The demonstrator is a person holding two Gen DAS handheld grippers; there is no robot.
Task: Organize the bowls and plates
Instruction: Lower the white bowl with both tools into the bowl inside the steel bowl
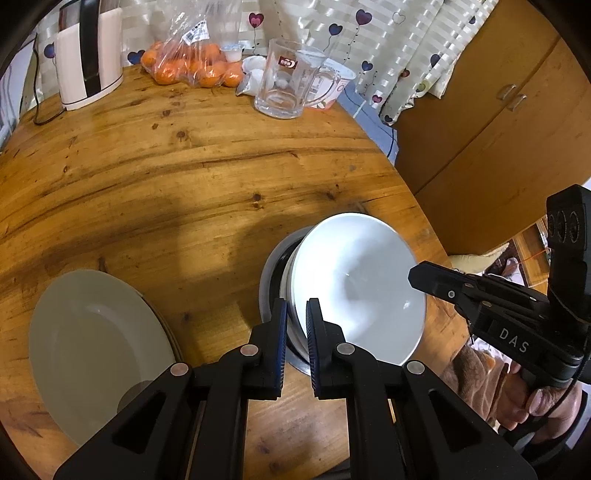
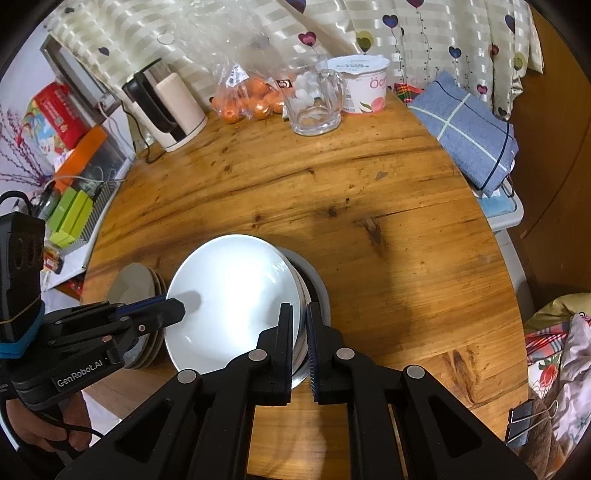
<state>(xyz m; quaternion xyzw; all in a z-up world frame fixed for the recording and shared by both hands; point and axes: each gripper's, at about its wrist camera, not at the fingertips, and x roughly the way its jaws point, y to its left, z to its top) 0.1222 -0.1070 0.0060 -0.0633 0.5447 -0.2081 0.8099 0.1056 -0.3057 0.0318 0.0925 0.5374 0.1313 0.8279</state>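
The white bowl (image 1: 364,284) is held tilted atop nested bowls (image 1: 275,280), its rim clamped on opposite sides by the left gripper (image 1: 296,328) and right gripper (image 2: 300,332). Plates (image 1: 96,343) are stacked beside it on the table (image 1: 184,177). Seating the bowl level appears to remain.

We're in a home dining corner. There's a round knotty wooden table (image 2: 369,206), a heart-print striped curtain (image 2: 424,33), a cream electric kettle (image 2: 173,107) and a bagged heap of oranges (image 1: 192,66).
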